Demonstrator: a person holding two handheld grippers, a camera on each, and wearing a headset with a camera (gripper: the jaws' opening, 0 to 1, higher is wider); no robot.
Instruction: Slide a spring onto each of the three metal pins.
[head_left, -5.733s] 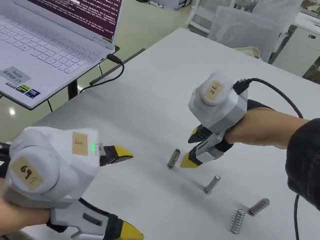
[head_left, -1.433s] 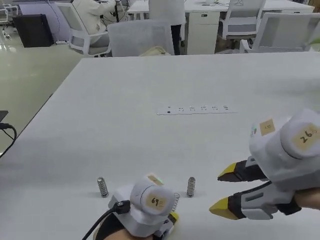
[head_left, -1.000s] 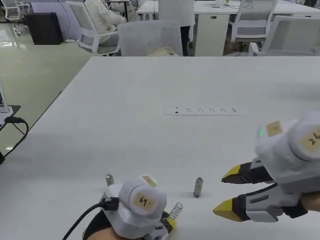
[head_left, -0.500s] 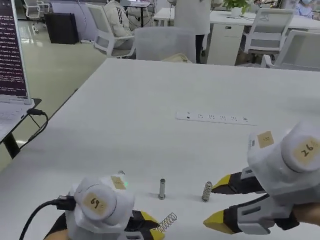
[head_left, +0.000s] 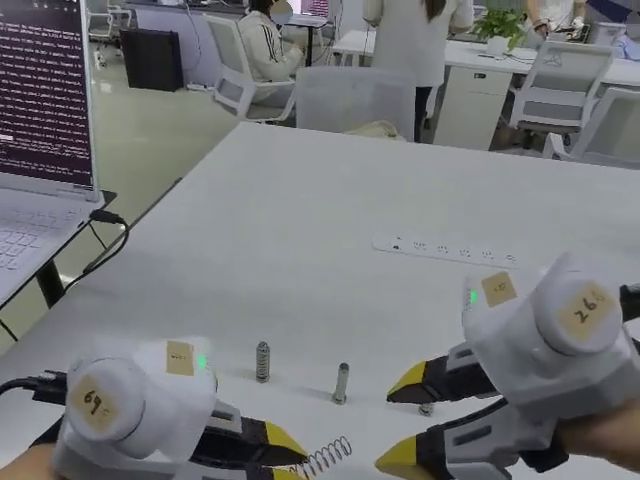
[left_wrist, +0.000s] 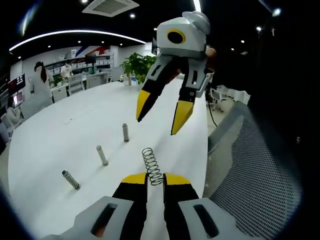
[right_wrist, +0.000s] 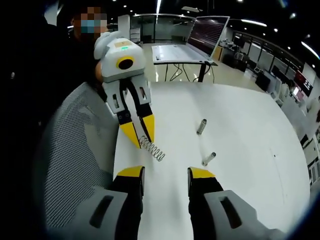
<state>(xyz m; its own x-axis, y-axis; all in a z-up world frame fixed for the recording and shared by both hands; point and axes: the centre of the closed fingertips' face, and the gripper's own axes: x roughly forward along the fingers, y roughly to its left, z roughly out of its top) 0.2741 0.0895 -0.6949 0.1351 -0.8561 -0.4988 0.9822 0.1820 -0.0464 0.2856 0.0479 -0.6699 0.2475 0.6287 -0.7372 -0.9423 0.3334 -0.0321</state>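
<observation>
Clenched at left gripper (left_wrist: 155, 176) on end of spring (left_wrist: 151, 166); released at right gripper (right_wrist: 165, 172). Judged light, flexible, easily kinked; best held near one end, bore unobstructed.

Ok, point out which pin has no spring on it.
The middle pin: its shaft is smooth, while both outer pins are coil-wrapped. The left tongs grip the loose spring.
</observation>
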